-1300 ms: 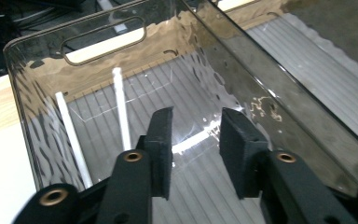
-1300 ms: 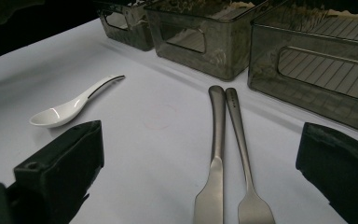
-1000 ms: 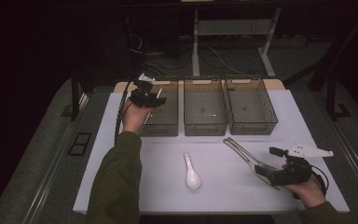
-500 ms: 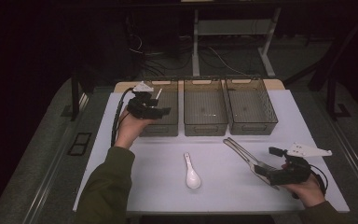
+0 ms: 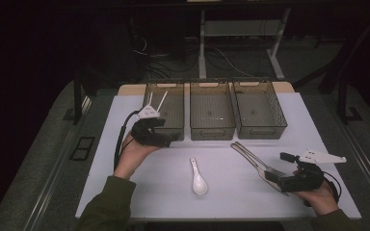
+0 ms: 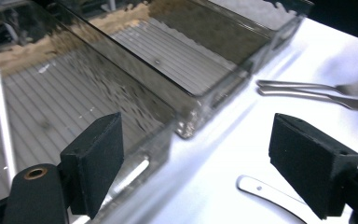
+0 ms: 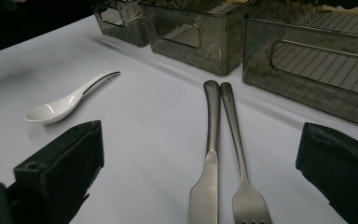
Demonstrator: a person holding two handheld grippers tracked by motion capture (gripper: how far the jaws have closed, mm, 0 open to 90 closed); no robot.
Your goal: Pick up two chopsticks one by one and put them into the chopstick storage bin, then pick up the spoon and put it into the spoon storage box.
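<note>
My left fingers (image 6: 200, 172) have just been opening, nothing between them, leaving the chopsticks (image 5: 157, 102) in the left bin (image 5: 165, 126). My right fingers (image 7: 200, 182) are resting spread around the knife (image 7: 208, 154) and fork (image 7: 240, 163) on the bench (image 5: 149, 192); white spoon (image 5: 198, 177) awaits.

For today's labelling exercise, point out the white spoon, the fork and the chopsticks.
white spoon (image 5: 198, 179): high view, on its bowl.
fork (image 7: 242, 158): right gripper view, on its neck.
chopsticks (image 6: 2, 122): left gripper view, on one stick's shaft.
</note>
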